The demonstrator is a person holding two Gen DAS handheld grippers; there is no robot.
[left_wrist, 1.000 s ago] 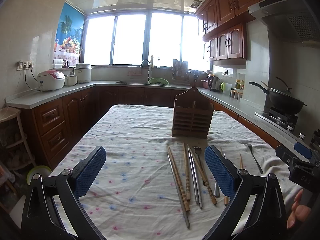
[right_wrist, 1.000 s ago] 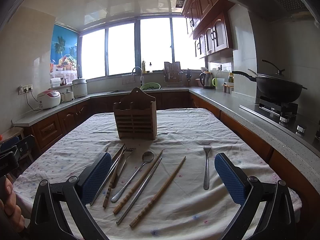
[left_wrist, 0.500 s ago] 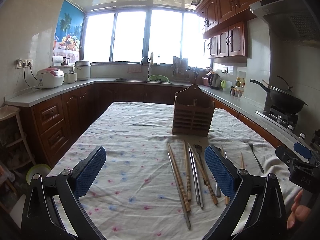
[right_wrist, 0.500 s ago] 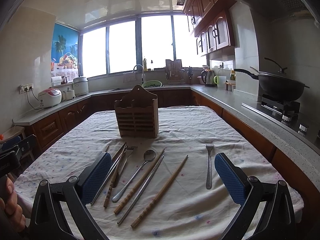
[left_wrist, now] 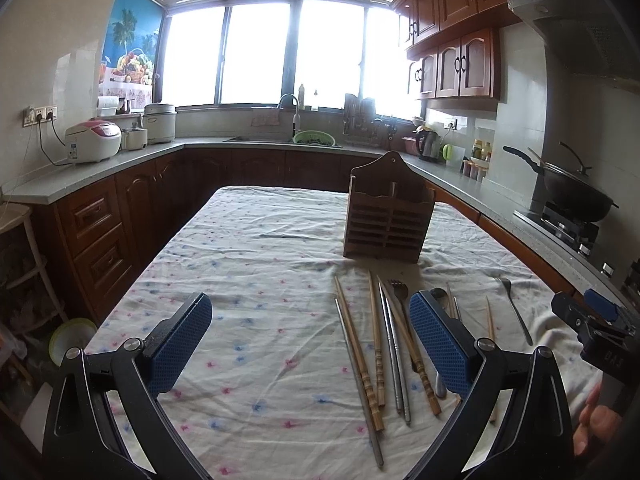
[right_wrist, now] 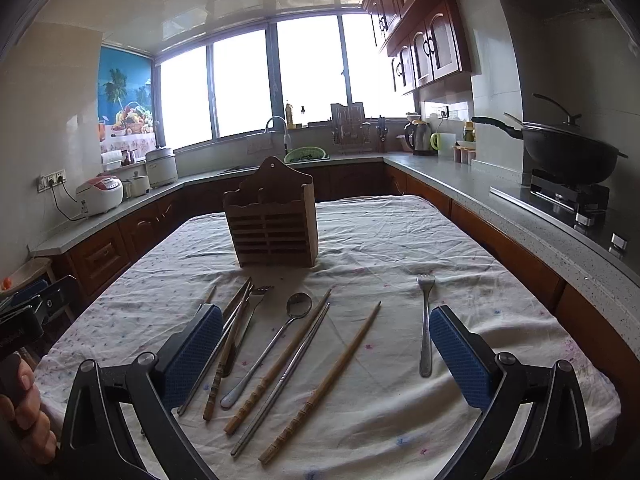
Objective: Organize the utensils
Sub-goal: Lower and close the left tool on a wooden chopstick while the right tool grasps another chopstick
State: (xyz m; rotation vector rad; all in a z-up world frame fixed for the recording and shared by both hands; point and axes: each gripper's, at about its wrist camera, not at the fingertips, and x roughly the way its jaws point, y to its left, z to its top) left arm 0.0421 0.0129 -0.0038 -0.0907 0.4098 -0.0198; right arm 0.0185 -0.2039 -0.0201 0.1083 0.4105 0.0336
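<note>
A wooden utensil holder [right_wrist: 272, 224] stands upright mid-table; it also shows in the left wrist view [left_wrist: 388, 220]. In front of it lie several wooden and metal chopsticks [right_wrist: 320, 380], a spoon [right_wrist: 266, 350], a fork among the chopsticks [right_wrist: 256, 296] and a separate fork [right_wrist: 425, 320] to the right. The same chopsticks [left_wrist: 376, 344] show in the left wrist view. My right gripper [right_wrist: 326, 354] is open and empty, above the near ends of the utensils. My left gripper [left_wrist: 310, 346] is open and empty, left of the utensil pile. Neither touches anything.
The table carries a wrinkled floral cloth [left_wrist: 248, 264]. Kitchen counters surround it: a rice cooker [left_wrist: 94, 142] on the left, a sink [left_wrist: 296, 136] at the back, a wok on the stove [right_wrist: 572, 152] on the right. A stool [left_wrist: 16, 220] stands at far left.
Both grippers have shifted slightly, tilting the views a little downward toward the table. Both stay open. The utensils and holder have not moved.
</note>
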